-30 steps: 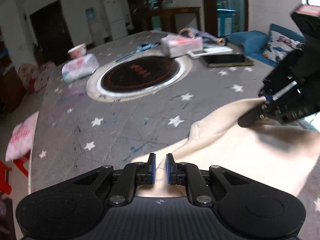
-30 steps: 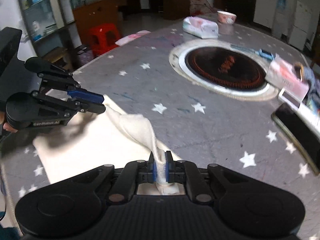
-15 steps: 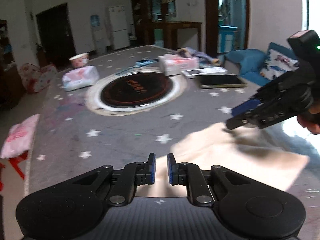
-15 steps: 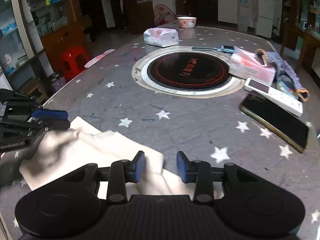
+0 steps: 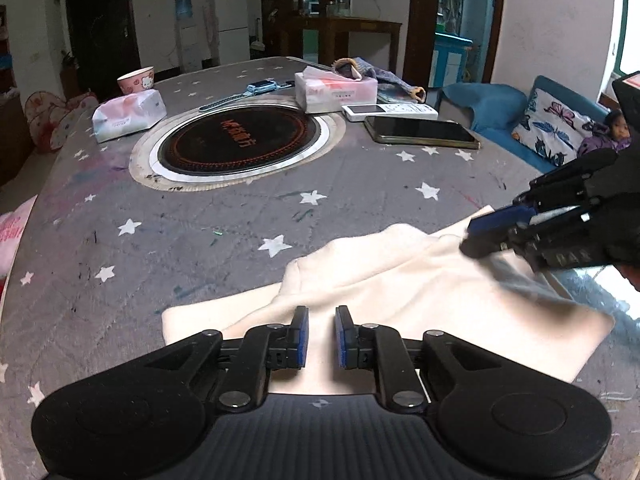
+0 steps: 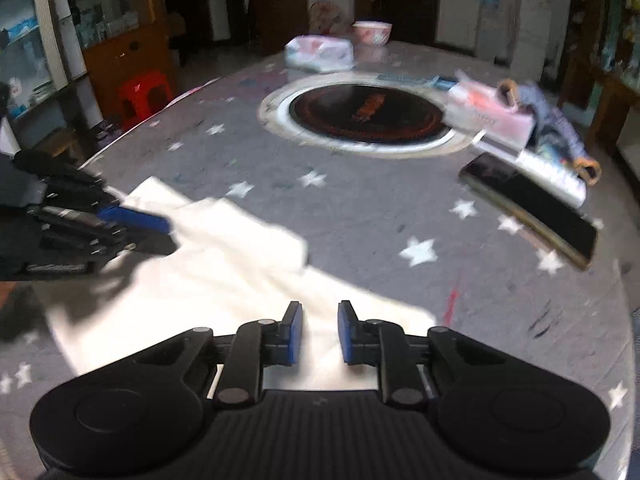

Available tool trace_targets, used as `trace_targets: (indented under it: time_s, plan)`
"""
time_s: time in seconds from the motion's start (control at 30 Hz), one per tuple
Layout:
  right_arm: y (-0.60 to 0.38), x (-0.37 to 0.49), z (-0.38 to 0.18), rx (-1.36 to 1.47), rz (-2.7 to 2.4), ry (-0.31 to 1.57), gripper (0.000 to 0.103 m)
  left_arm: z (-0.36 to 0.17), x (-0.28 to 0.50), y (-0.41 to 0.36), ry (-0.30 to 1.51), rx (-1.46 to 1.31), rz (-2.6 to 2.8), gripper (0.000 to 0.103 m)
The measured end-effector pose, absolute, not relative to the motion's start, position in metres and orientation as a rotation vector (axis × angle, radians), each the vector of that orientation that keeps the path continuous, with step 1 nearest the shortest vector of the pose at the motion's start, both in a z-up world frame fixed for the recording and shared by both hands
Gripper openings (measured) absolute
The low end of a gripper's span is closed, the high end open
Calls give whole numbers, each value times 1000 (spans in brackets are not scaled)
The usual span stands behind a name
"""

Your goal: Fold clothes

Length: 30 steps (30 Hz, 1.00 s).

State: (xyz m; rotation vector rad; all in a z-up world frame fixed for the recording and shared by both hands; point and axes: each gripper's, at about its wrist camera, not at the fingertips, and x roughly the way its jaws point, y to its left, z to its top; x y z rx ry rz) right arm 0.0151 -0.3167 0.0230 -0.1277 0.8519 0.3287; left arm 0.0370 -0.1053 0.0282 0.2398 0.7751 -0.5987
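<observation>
- Cream cloth lies flat on the grey star-patterned table, at the near edge in front of me, well short of the round black hotplate set in the middle.
- One fold looks done: a flap is turned over on top, its rounded edge running across the cloth in the left wrist view, with a single layer sticking out beyond it on the left side.
- Left gripper: jaws a small gap apart over the cloth, nothing pinched between the pads.
- Right gripper: jaws closing, a gap between them, only the cloth lying underneath, nothing held. This view is blurred.
- What is left, as I judge it: the piece is wide and uneven, so at least one more fold, then squaring the edges.
- Phone, remote and tissue packs sit on the far side, well apart from the cloth.
</observation>
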Motion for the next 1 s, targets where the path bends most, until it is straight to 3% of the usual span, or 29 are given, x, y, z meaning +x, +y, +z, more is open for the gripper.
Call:
trace_targets:
  time_s: [0.13,0.23,0.33,0.9,1.0]
  plan:
    - [-334,20,27,-35,297,864,19,31,32,-103,771,235,-582,30]
    - [-342,10,37,-42,304,851,19,37,24,-101,760,227,-583,33]
    - [-352,-4,44,-10,339,867,19,44,11,-104,733,230,-601,41]
    - [-360,-21,22,41,337,887,20,47,-58,-176,694,296,-872,41]
    - [-356,-22,22,12,333,871,11,44,-59,-181,698,298,-885,41]
